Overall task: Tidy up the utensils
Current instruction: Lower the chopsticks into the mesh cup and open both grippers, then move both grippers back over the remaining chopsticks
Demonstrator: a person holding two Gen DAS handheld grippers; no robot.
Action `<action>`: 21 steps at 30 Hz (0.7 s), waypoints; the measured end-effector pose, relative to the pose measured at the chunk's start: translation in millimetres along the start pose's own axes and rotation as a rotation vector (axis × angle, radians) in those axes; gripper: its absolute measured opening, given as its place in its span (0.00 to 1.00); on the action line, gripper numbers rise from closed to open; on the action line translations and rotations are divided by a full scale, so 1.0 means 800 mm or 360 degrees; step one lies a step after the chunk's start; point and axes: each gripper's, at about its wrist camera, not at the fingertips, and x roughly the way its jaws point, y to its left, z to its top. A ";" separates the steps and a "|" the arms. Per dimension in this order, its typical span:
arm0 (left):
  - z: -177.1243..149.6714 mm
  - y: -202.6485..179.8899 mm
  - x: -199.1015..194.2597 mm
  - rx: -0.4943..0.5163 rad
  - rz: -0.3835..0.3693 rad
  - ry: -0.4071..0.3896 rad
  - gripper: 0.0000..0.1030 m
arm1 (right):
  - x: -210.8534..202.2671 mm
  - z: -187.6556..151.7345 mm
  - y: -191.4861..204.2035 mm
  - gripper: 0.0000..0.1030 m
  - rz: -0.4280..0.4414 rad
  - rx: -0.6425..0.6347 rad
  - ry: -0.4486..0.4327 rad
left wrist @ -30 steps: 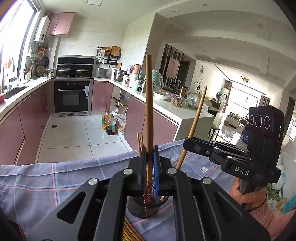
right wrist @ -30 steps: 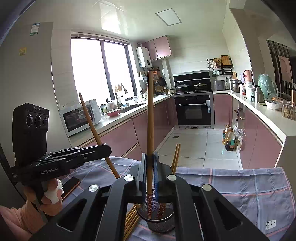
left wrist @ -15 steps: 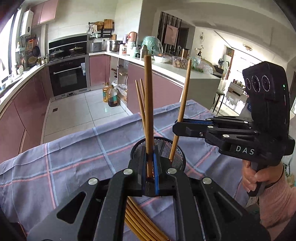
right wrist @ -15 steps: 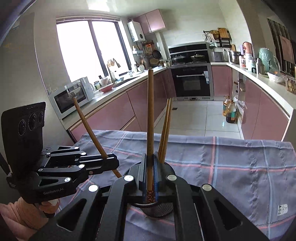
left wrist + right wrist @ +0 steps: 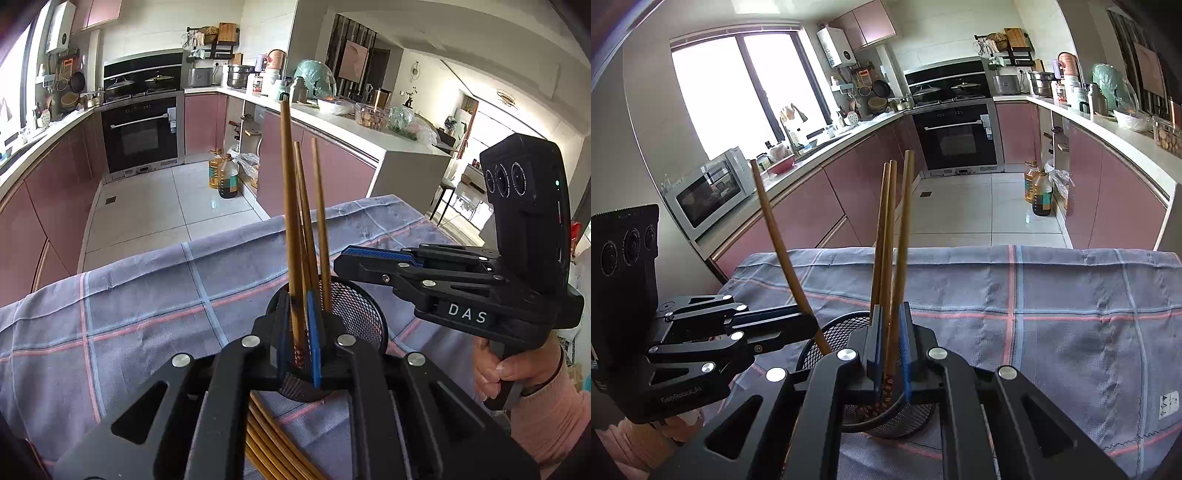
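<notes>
A black mesh cup (image 5: 360, 310) stands on the checked cloth (image 5: 147, 295), with wooden chopsticks (image 5: 320, 221) upright in it. My left gripper (image 5: 300, 343) is over the cup's near rim, jaws slightly apart, with one chopstick (image 5: 290, 206) between them, its tip down in the cup. My right gripper (image 5: 890, 354) is over the same cup (image 5: 834, 332), jaws parted, a chopstick (image 5: 900, 236) standing loosely between them in the cup. The left gripper's chopstick (image 5: 783, 251) leans in the right wrist view.
More chopsticks (image 5: 273, 446) lie in a bundle on the cloth under my left gripper. The right gripper's body (image 5: 480, 295) is just right of the cup. Beyond the table edge are a tiled floor, pink cabinets and oil bottles (image 5: 225, 177).
Both grippers have come down over the cup and lowered their chopsticks into it. The right gripper's jaws have opened and its chopstick now stands in the cup.
</notes>
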 end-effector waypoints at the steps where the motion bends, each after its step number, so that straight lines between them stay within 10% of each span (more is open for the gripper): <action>1: -0.001 0.001 -0.001 -0.0003 0.0007 -0.0008 0.10 | 0.000 -0.001 0.000 0.11 0.0002 0.0005 -0.0006; 13: -0.054 0.012 -0.080 -0.0028 0.0147 -0.0250 0.28 | -0.067 -0.036 0.053 0.35 0.0092 -0.0222 -0.0178; 21: -0.133 0.024 -0.070 -0.0066 0.0179 -0.0046 0.34 | -0.040 -0.107 0.095 0.42 0.0181 -0.0352 0.0052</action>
